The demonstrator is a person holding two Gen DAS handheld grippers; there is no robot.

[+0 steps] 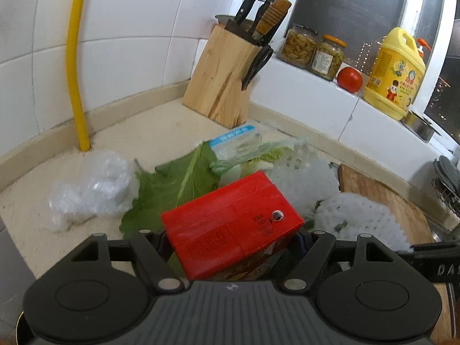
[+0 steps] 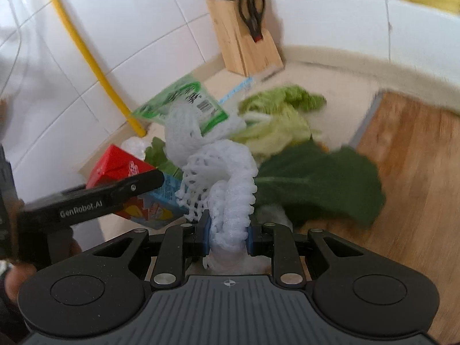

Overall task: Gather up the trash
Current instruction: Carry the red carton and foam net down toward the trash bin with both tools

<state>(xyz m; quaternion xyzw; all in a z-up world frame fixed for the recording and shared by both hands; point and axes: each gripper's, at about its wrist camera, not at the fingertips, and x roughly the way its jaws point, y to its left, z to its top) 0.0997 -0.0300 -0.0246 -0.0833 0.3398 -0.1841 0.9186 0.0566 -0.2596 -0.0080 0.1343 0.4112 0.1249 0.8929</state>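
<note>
Left wrist view: the left gripper (image 1: 233, 238) has its jaws clamped on one red cardboard drink carton (image 1: 230, 224), tilted over the cream stone countertop (image 1: 161, 132); the black print on the carton's side is too small to read. On the counter behind it lie one crumpled clear plastic bag (image 1: 89, 189), one broad dark green vegetable leaf (image 1: 175, 181), a pale cabbage scrap (image 1: 256, 161) and two white foam fruit nets (image 1: 356, 215). One light wooden knife block (image 1: 221, 77) stands in the corner, with three knife handles and one pair of black scissors (image 1: 257, 66) in it. On the white tiled sill are two glass jars of pickles (image 1: 313, 51), one red tomato (image 1: 349, 79) and one yellow plastic detergent jug (image 1: 395, 72) whose label carries a cartoon figure; its lettering is unreadable. One yellow pipe (image 1: 73, 57) runs down the wall.

In the right wrist view, the right gripper (image 2: 228, 237) is closed tightly on one twisted white foam net (image 2: 227, 189), held up off the wooden cutting board (image 2: 408, 172). The left gripper's black finger (image 2: 95, 198) reads "GenRobot.AI". One green-and-white printed plastic packet (image 2: 187, 100) with a barcode lies behind the net; its characters are blurred.
</note>
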